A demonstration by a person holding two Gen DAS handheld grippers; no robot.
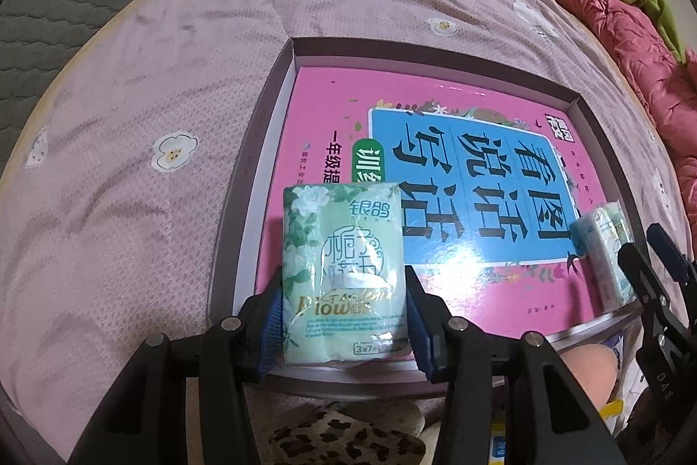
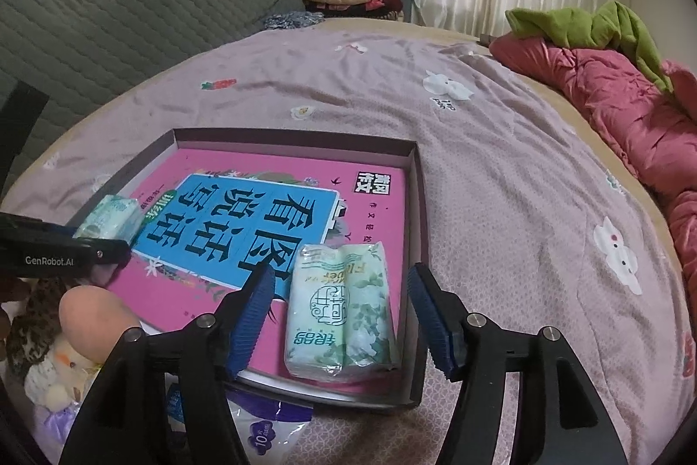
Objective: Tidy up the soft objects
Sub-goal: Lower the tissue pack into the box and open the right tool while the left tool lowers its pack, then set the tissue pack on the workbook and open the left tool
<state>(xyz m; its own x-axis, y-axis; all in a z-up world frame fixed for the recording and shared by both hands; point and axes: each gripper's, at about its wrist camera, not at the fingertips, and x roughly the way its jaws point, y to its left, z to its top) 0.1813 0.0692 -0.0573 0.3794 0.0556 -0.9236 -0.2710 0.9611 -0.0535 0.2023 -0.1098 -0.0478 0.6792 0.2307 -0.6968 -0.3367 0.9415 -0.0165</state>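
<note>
My left gripper (image 1: 344,317) is shut on a green tissue pack (image 1: 344,273) and holds it over the near left part of a shallow box (image 1: 261,142) with a pink book (image 1: 435,107) in it. The same pack shows in the right wrist view (image 2: 113,218), beside the left gripper's body. A second green tissue pack (image 2: 342,308) lies in the box's (image 2: 414,177) near right corner on the book (image 2: 270,212); it also shows in the left wrist view (image 1: 605,247). My right gripper (image 2: 344,312) is open, its blue pads on either side of this pack, not touching it.
The box lies on a mauve flowered bedsheet (image 2: 501,160). A red quilt (image 2: 610,107) with a green cloth (image 2: 588,25) lies at the right. A plush toy (image 2: 56,369) and a plastic tissue bag (image 2: 265,421) lie near the front. A grey headboard (image 2: 130,20) stands at the left.
</note>
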